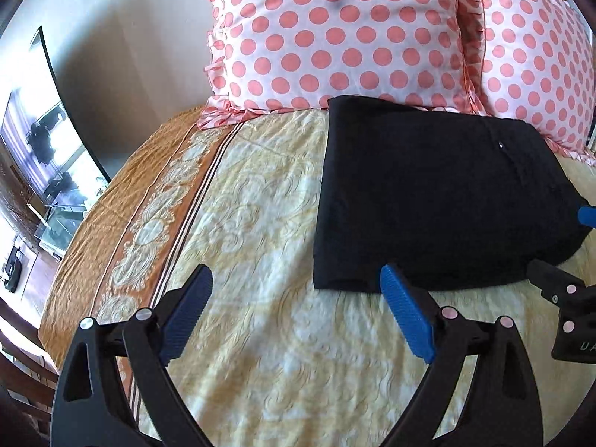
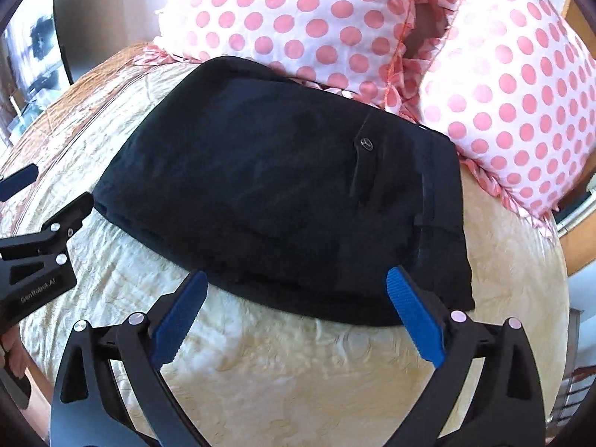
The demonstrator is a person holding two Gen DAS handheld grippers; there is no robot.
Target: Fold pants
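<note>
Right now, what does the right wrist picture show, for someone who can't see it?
Folded black pants lie on a cream bedspread below two pink polka-dot pillows. The right hand-held gripper is open, empty, at their near edge.

The black pants (image 2: 268, 186) lie folded into a compact, roughly rectangular stack, flat on the cream patterned bedspread (image 2: 283, 372). Their far edge touches the pink polka-dot pillows (image 2: 298, 18). A small round metal button (image 2: 366, 143) shows on the top layer.
</note>
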